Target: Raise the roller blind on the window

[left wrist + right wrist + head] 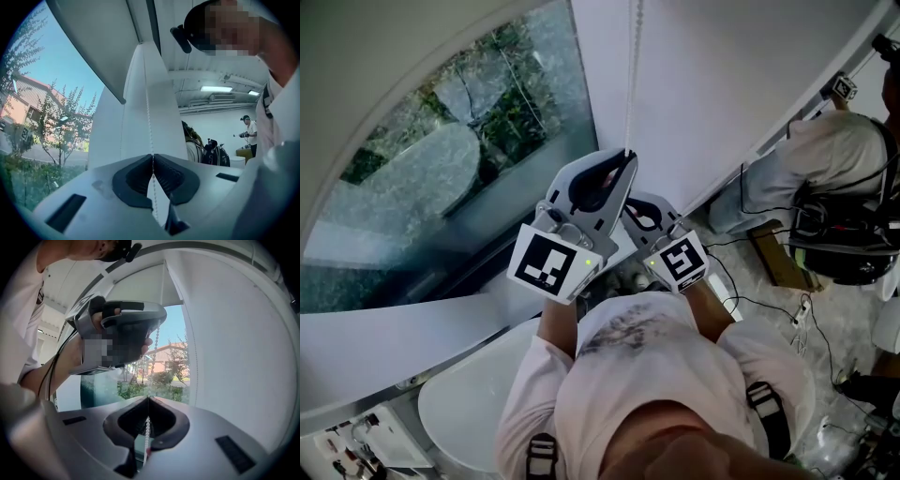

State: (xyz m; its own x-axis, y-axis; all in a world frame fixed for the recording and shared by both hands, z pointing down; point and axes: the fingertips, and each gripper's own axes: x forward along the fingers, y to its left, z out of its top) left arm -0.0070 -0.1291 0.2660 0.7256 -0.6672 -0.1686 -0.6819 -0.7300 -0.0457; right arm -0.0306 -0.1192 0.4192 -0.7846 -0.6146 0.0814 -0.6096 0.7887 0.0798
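Note:
The grey roller blind covers the upper part of the window; trees show through the glass below it. A white bead chain hangs down the white wall beside the window. My left gripper is the higher one and is shut on the chain, which runs up from its closed jaws. Just below, my right gripper is shut on the same chain. In the right gripper view the beads pass between the pads, and the left gripper hangs above, with the blind behind.
A white window sill runs under the glass. A white round seat stands by my left side. Another person with equipment works at the right, and cables lie on the floor there.

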